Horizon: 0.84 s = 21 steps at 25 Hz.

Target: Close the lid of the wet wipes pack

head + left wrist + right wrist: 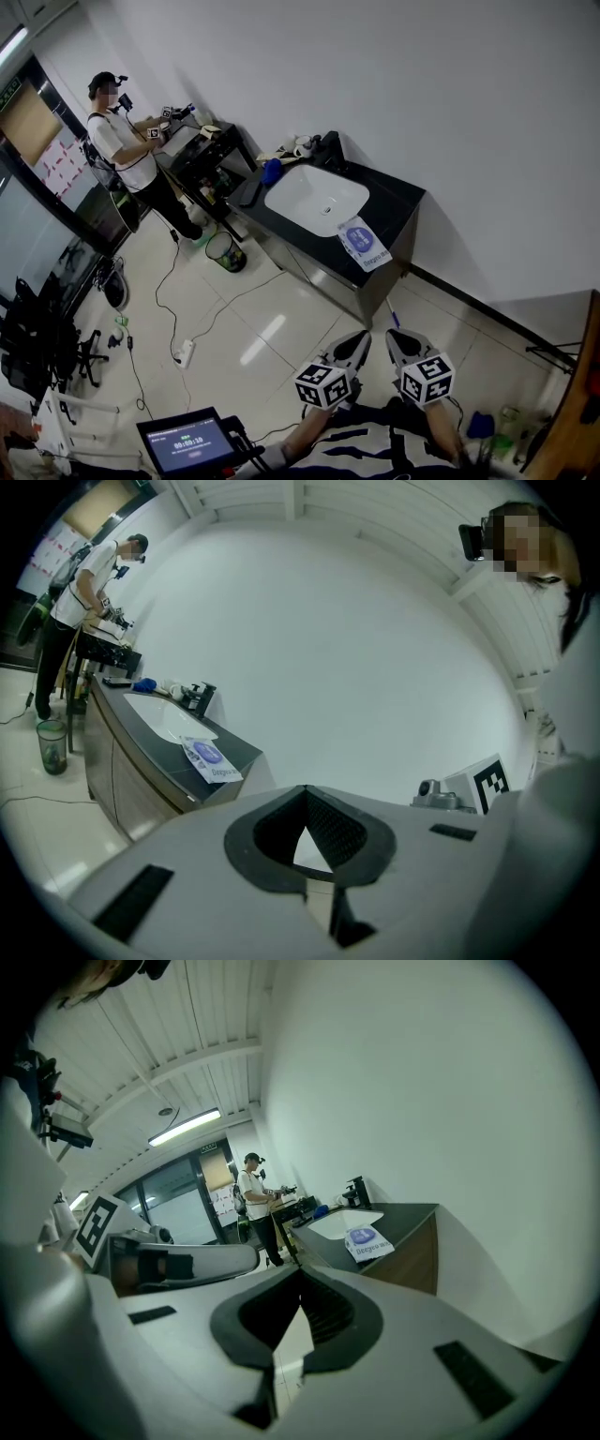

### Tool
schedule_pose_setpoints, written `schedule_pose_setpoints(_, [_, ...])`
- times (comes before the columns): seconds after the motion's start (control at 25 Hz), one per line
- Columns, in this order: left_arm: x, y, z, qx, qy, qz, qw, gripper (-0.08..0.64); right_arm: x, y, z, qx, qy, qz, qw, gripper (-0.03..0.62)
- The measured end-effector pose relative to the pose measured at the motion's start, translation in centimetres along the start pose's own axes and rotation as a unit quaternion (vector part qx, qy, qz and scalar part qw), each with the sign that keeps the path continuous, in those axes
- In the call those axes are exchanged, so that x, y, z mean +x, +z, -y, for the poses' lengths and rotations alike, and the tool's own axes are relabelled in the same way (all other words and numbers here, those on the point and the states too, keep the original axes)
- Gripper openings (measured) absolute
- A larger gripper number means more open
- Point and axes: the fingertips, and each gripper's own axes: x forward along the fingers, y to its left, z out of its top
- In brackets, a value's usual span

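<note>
One dark counter along white wall, white sink sunk in it. Wet wipes pack flat on counter, just beside sink, at end nearer grippers; lid state not readable. Left gripper and right gripper side by side above floor tiles, well apart from counter. Both: jaws closed tip to tip, nothing between.
</note>
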Motion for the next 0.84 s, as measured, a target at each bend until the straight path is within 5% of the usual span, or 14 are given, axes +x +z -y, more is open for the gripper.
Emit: schedule_pose_setpoints(0.84, [-6.3, -0.4, -4.5, -0.012, -0.011, -0.003, 0.9999, 0.0, 3.0, -1.6, -5.4, 0.012, -0.023, 0.002, 1.0, -0.002])
